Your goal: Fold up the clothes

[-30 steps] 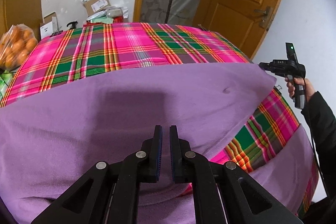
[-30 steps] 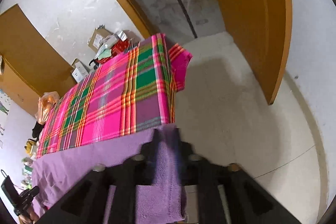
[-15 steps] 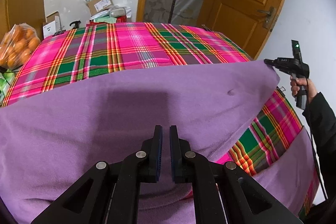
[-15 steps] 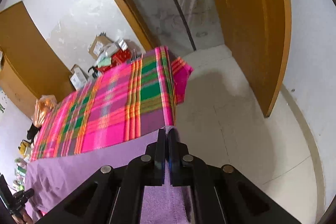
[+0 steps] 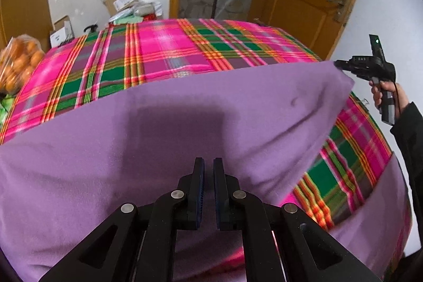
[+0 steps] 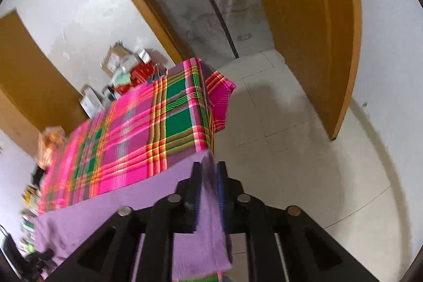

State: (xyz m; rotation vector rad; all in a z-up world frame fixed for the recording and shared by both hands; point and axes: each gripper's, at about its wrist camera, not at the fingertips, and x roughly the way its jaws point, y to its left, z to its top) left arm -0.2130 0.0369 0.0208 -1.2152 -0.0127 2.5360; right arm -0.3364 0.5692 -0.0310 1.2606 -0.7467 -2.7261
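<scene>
Stretching across the near half of the table, the purple cloth [image 5: 185, 128] lies over a pink, green and orange plaid tablecloth [image 5: 164, 49], with one corner lifted at the right. The left wrist view shows that corner meeting the tip of the right gripper [image 5: 341, 65], held by a hand [image 5: 388, 94] in a dark sleeve [image 5: 412, 139]; it also shows a second band of purple cloth draped over the near right edge of the table. The left gripper [image 5: 206, 171] has its fingers close together with a narrow slit between the blue pads; cloth lies under and around them, but whether any is pinched I cannot tell.

Only the right wrist view shows the grip itself: the right gripper [image 6: 208, 171] is clamped on the cloth's corner, purple fabric running between the fingers and hanging down toward the camera. It also shows the pale tiled floor [image 6: 304, 149] beyond the table's right side and an open wooden door [image 6: 312, 17].

At the far left, the left wrist view shows a bag of oranges [image 5: 18, 62] and cardboard boxes [image 5: 120, 0] against the wall. The boxes carry white labels, and the right gripper's body has a small marking beside a green light; none of it is legible.
</scene>
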